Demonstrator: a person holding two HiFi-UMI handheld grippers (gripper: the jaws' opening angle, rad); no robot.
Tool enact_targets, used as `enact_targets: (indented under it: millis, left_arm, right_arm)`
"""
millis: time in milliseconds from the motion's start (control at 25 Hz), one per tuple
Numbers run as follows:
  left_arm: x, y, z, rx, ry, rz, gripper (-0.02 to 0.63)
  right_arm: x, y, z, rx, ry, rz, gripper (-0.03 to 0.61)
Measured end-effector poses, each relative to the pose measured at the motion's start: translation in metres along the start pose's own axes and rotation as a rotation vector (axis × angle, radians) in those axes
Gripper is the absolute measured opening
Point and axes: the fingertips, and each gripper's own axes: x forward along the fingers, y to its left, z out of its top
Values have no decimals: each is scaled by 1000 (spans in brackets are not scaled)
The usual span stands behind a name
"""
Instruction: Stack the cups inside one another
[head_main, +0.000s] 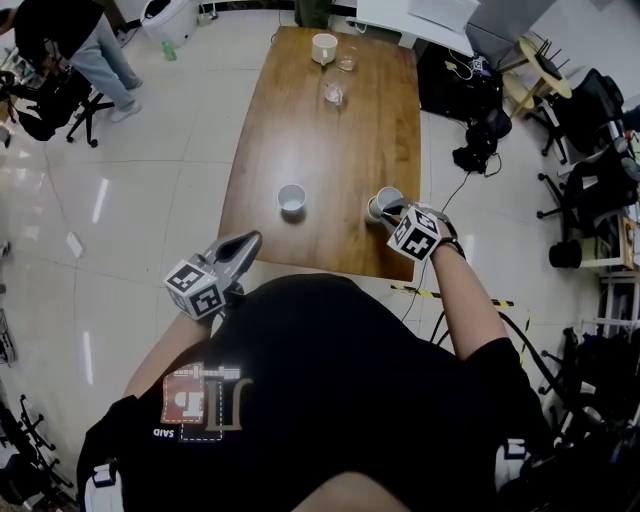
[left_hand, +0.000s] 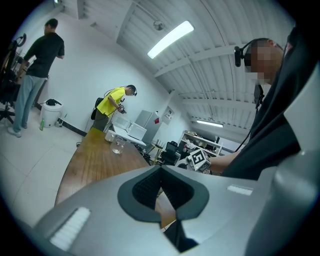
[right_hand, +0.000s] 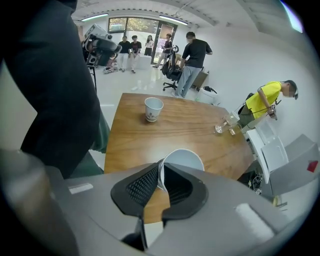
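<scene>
Left gripper (left_hand: 161, 169): two grey jaws with dark ribbed pads, tips together, nothing between them. Behind them runs a long brown wooden table (left_hand: 95, 160). A clear drinking glass (left_hand: 118, 146) stands toward the table's far end, where a person in a yellow shirt (left_hand: 114, 104) bends over. A cube with black-and-white square markers (left_hand: 200, 160) hangs beside the table's right edge. A person in a black shirt (left_hand: 42, 55) stands well left of the table, near a white bin (left_hand: 50, 113).

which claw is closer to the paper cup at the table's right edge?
Right. The right claw grips that paper cup by its rim; the left claw, shut, is off the table's near edge, to the cup's left.
</scene>
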Motion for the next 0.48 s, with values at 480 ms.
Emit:
enact_targets:
  millis: [480]
  left_arm:
    - [16,-2,5,6,9,-26,2]
  right_arm:
    - [-144,-57,-7,866,-854,-158,49]
